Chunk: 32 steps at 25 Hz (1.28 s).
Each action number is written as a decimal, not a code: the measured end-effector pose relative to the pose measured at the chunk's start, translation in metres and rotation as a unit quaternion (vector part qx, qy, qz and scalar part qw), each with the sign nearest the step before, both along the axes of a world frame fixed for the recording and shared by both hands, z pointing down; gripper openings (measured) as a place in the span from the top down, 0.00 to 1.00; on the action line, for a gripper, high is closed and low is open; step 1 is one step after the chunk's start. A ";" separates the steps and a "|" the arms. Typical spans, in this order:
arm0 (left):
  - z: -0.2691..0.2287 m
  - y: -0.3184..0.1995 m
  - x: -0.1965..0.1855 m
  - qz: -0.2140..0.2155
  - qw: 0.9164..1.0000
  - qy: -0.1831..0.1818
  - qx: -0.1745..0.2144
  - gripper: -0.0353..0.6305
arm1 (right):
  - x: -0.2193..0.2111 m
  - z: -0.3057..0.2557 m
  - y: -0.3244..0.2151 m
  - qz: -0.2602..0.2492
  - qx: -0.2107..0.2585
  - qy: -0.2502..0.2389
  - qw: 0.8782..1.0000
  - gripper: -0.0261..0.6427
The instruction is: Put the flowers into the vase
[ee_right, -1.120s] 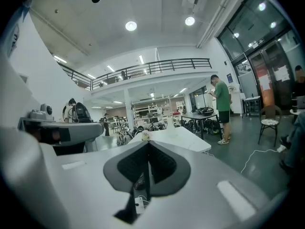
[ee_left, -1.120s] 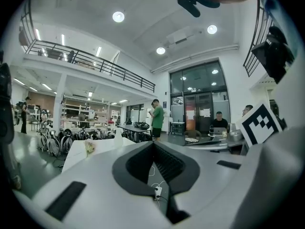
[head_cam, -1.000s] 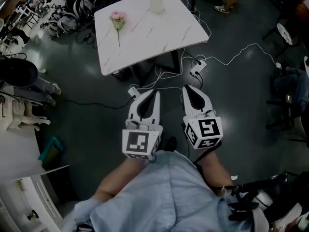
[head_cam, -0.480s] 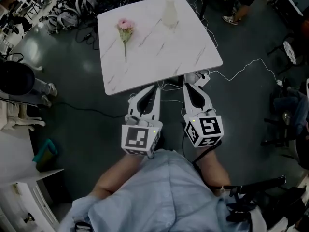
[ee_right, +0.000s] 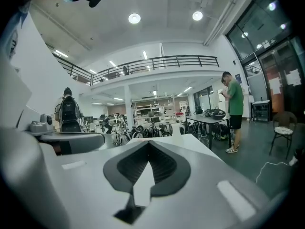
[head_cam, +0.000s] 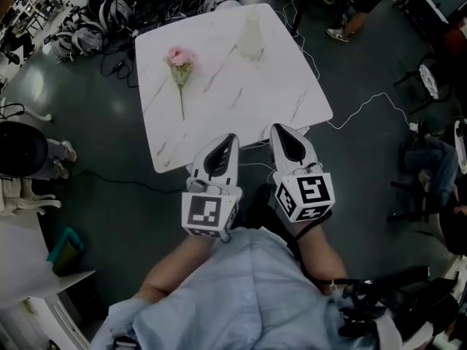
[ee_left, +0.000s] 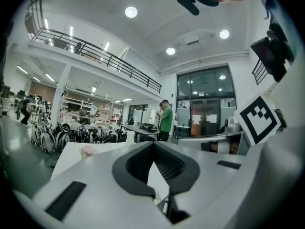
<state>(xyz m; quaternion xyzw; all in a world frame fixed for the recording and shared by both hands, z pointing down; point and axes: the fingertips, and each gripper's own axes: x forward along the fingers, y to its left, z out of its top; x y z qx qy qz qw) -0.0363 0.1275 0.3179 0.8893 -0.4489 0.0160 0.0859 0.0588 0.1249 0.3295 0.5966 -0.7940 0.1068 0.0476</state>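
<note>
**At the table point(head_cam: 241, 93) edge, nothing gripped**

Head view: I see the flower point(head_cam: 179, 61) lying on the tabletop's left part and the vase point(head_cam: 251, 36) upright near the far edge. Left gripper view: the left gripper point(ee_left: 153, 143) has its jaws pressed together, empty. Right gripper view: the right gripper point(ee_right: 148, 142) likewise.

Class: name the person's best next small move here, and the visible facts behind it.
Probably open the left gripper and reach it toward the stem of the pink flower lying on the white marble table. Both it and the right gripper are shut, empty, at the near edge; the flower lies on the left, apart from the white vase.
</note>
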 end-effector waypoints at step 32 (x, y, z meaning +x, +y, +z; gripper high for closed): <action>0.009 -0.177 -0.001 -0.163 0.986 -0.035 -0.016 0.94 | -0.043 0.032 -0.214 -0.220 -0.040 -0.047 0.974 0.96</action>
